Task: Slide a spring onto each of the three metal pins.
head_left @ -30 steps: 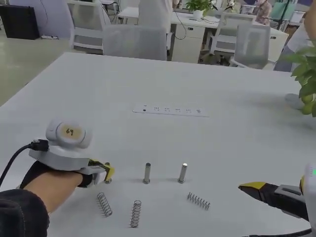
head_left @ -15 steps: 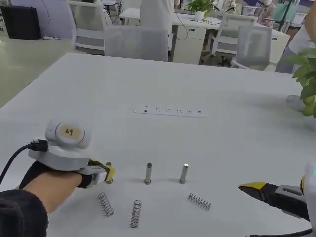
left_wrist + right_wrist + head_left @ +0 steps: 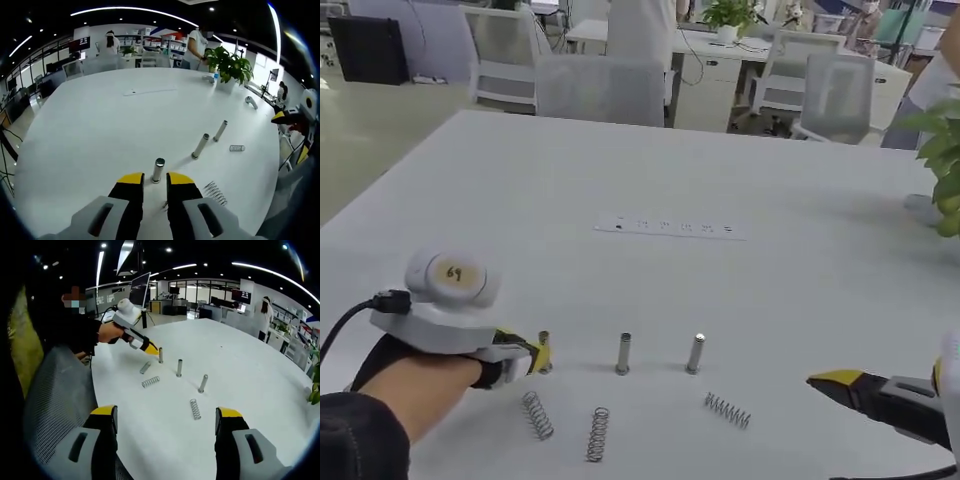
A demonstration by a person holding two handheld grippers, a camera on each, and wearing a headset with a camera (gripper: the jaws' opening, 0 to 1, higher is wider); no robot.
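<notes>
Handwritten "69" on a yellowish round sticker (image 3: pixel 453 273), which sits on top of the white housing of the left tongs (image 3: pixel 540 353) in the head view. Dark wall sign (image 3: pixel 83 42) far back in the left gripper view reads roughly "23", not certain. Marks on the flat white strip (image 3: pixel 670 228) on the bench (image 3: pixel 790 180) are too small to read. Nothing else legible.

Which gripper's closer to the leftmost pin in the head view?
Left. The left gripper sits right at the leftmost pin, which stands just beyond its jaw tips. The right gripper is well off to the other side, past the other pins and the springs.
</notes>
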